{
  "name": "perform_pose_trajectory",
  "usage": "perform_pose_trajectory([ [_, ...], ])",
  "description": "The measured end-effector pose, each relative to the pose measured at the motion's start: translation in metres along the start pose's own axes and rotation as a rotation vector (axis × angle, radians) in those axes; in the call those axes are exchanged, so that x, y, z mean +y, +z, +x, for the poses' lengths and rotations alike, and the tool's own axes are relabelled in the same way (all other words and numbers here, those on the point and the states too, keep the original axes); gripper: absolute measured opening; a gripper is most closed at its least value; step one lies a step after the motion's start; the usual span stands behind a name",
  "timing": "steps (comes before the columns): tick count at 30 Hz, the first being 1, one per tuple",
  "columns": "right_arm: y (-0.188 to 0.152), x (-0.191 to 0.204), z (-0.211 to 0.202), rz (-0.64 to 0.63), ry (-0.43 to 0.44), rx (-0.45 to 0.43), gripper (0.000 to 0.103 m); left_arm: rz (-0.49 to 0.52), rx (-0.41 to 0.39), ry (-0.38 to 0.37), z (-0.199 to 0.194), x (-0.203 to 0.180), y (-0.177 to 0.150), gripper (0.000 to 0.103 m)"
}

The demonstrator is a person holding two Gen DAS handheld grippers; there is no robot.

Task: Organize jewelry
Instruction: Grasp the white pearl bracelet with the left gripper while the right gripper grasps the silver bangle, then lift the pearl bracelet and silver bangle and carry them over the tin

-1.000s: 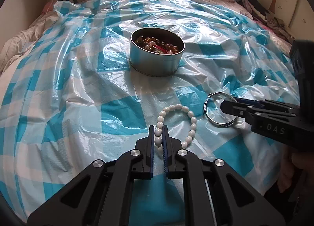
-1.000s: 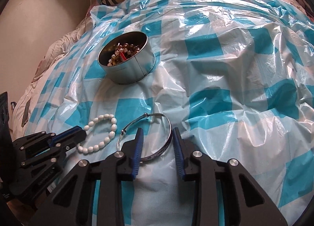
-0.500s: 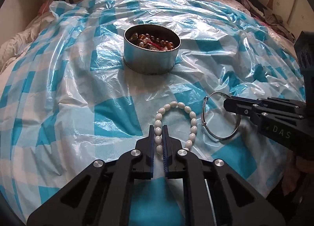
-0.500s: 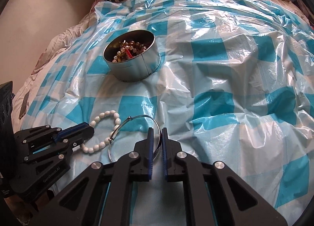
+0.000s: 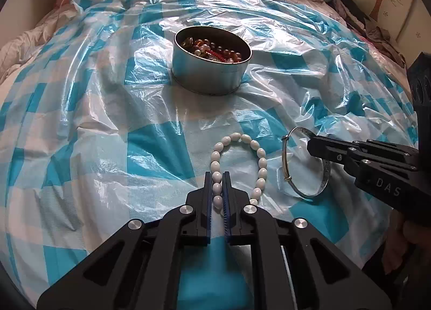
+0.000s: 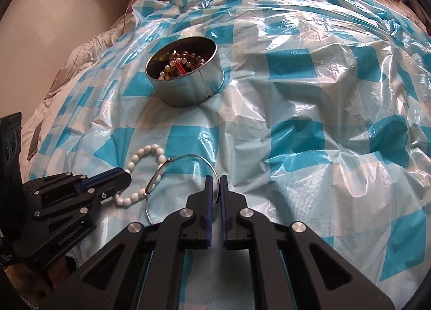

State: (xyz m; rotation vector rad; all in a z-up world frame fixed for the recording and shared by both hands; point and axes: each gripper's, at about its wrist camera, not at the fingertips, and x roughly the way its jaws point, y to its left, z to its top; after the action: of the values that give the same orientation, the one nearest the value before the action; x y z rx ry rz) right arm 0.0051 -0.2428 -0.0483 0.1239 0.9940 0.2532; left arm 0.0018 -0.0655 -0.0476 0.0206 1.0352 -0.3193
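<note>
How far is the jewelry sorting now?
Done: the round metal tin already holds mixed bead jewelry. In hand: the left gripper is shut on the white bead bracelet, the right gripper on the thin silver bangle. Left: both lie on the blue checked plastic sheet, not yet in the tin.

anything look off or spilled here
Nothing spilled. The tin stands upright with jewelry inside. Only the white bead bracelet and silver bangle lie outside it on the crinkled plastic sheet, each pinched by a tool.
</note>
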Motion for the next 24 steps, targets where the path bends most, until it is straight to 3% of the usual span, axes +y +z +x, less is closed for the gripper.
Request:
perform_pose_trajectory([
  [5, -0.010, 0.006, -0.028, 0.049, 0.091, -0.113, 0.006, -0.027, -0.127, -0.030, -0.036, 0.000, -0.001, 0.007],
  [15, -0.023, 0.032, -0.047, 0.037, 0.055, -0.288, 0.006, -0.054, -0.333, 0.036, -0.078, 0.003, 0.000, 0.007],
  [20, -0.027, 0.037, -0.053, 0.016, -0.010, -0.378, 0.006, -0.086, -0.374, 0.068, -0.077, 0.009, -0.002, 0.007],
  [24, -0.027, 0.032, -0.059, 0.036, 0.003, -0.436, 0.006, -0.110, -0.385, 0.080, -0.075, 0.014, -0.003, 0.007],
])
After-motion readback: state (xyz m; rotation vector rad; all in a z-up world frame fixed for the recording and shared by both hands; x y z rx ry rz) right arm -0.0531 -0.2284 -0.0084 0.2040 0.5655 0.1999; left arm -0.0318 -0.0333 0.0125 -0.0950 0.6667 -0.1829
